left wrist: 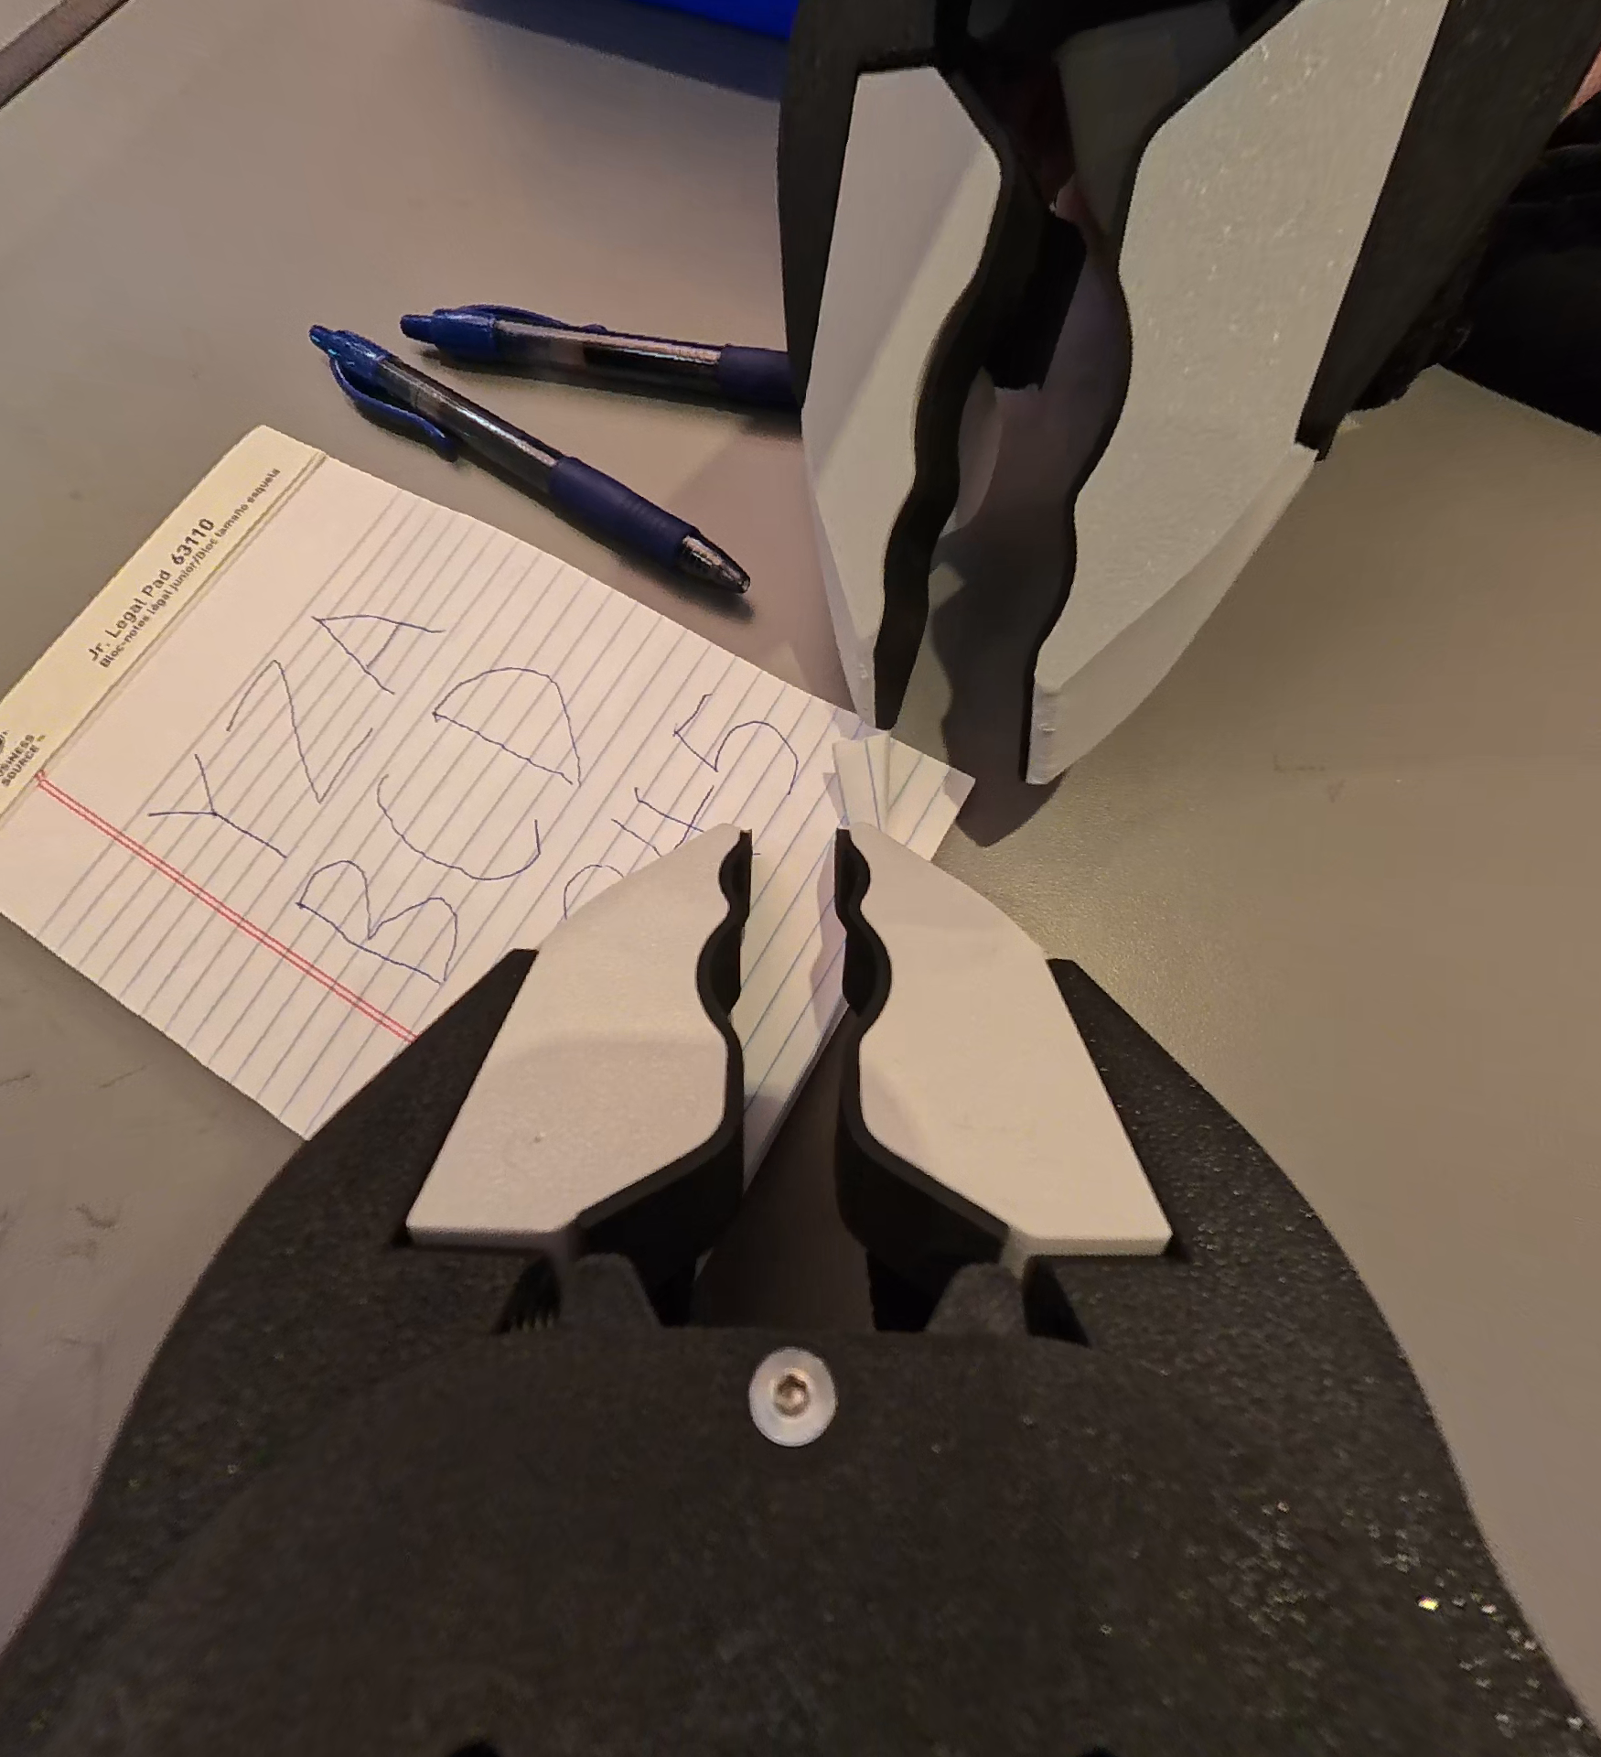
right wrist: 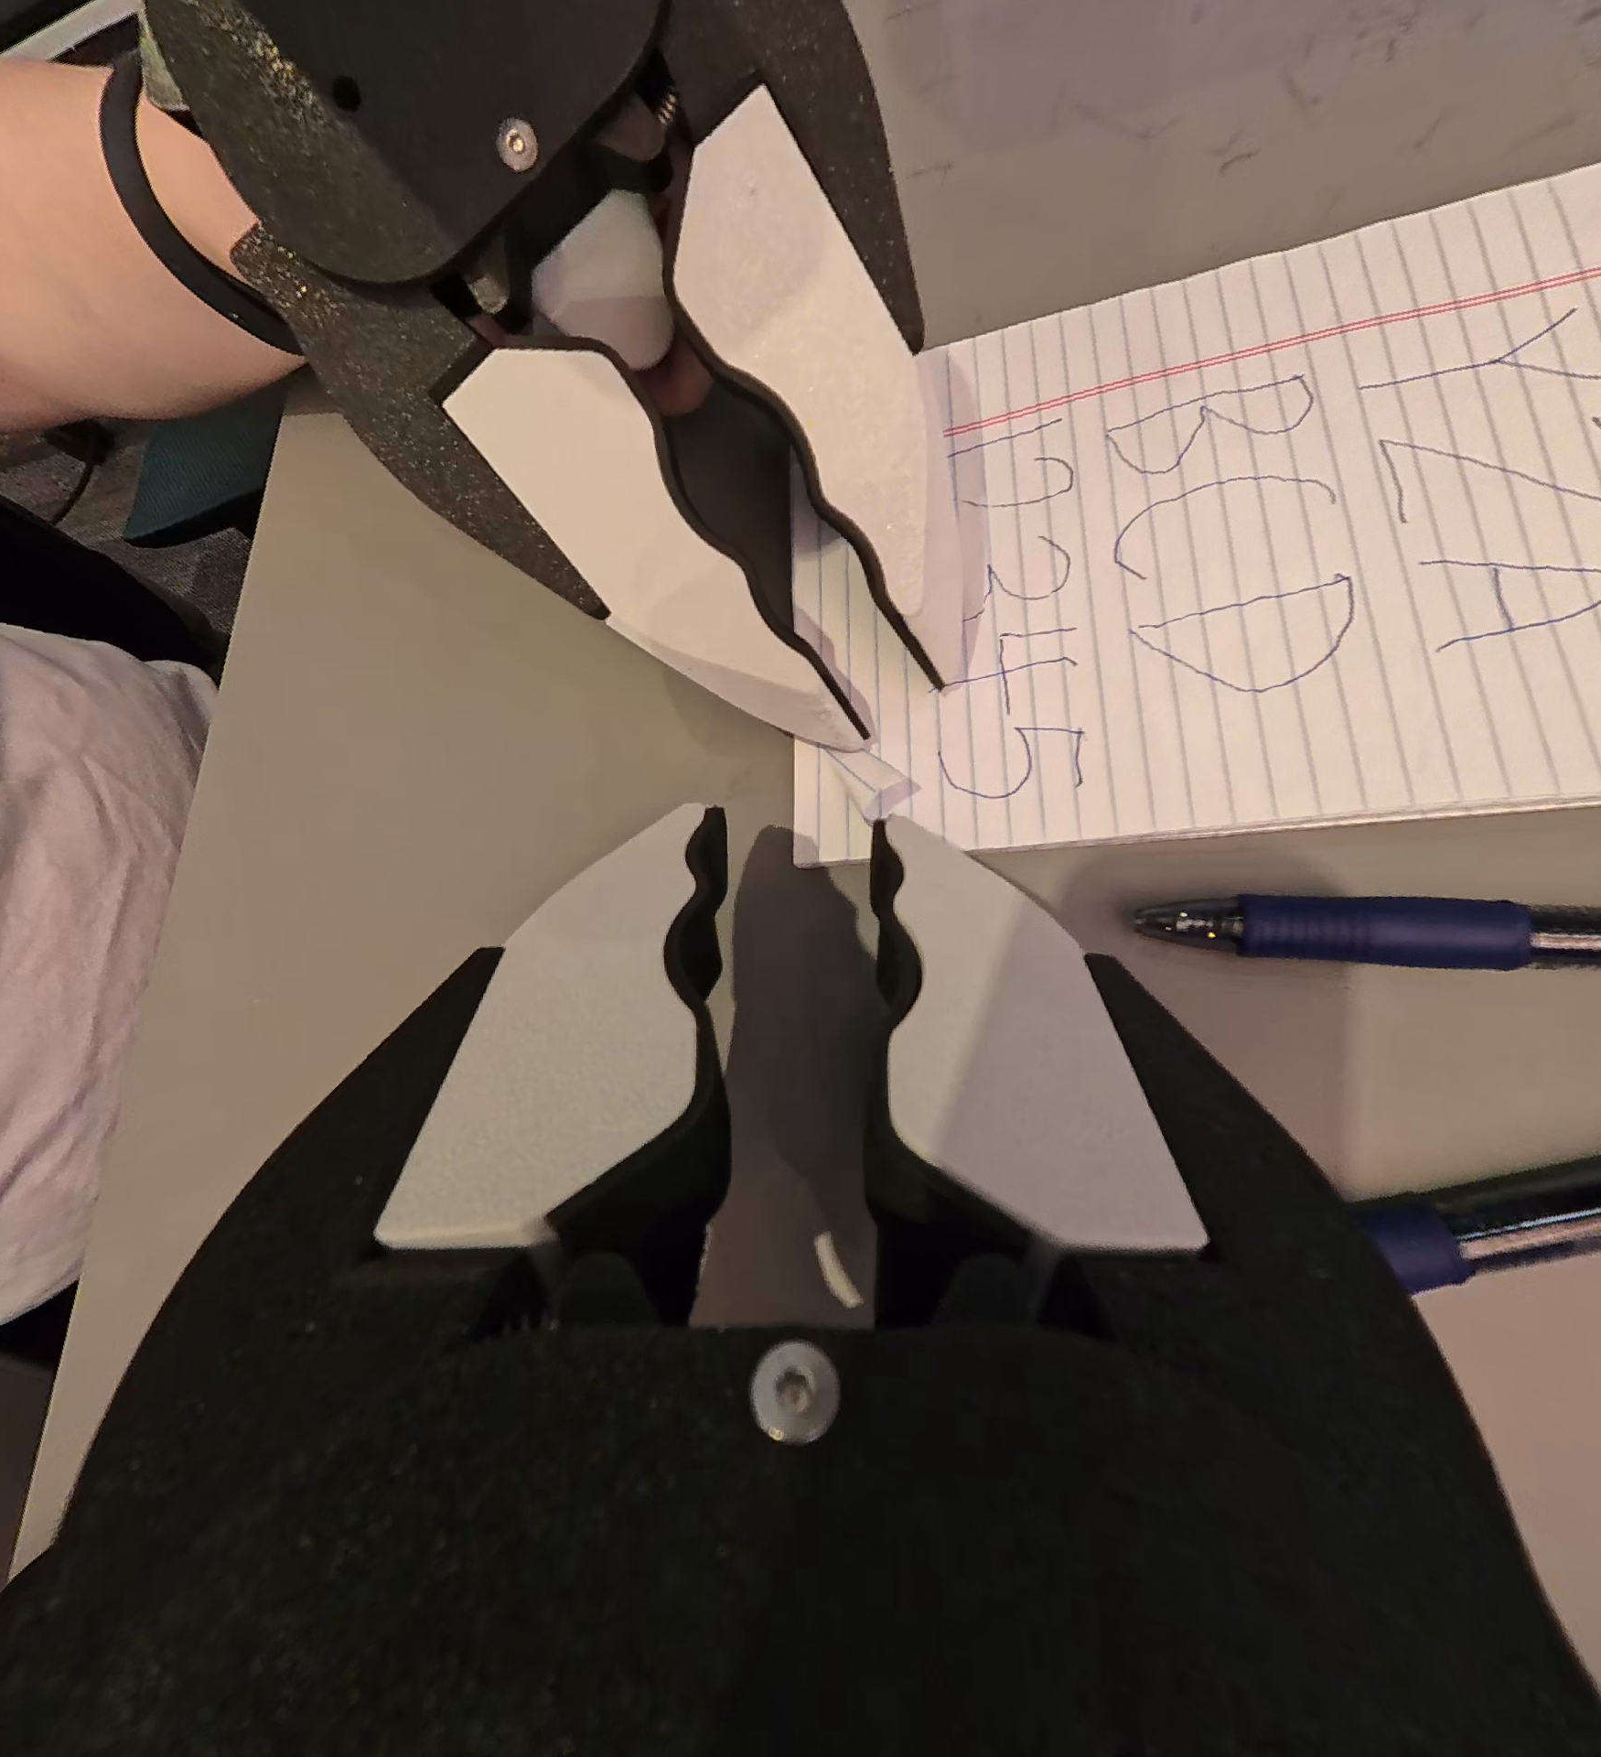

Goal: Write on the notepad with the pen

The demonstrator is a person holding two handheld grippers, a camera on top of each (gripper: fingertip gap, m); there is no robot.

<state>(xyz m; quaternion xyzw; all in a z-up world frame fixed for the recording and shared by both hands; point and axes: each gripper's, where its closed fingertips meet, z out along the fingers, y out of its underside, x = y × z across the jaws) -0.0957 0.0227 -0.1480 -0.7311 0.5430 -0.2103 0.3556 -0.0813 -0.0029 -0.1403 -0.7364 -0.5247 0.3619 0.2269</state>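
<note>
Lined notepad [left wrist: 321, 742] and two blue pens
Pad flat, handwritten in blue, one corner curled; near pen [left wrist: 531, 456] beside far pen [left wrist: 607, 352], both lying just off its edge

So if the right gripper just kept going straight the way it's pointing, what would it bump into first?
Most likely the curled corner of the notepad, just ahead of the right gripper; the left gripper sits close behind it. Depth is hard to judge.

Lined paper notepad [left wrist: 321, 761] — glossy plastic pens [left wrist: 531, 456] — on a smooth matt table [left wrist: 1348, 856].
</note>
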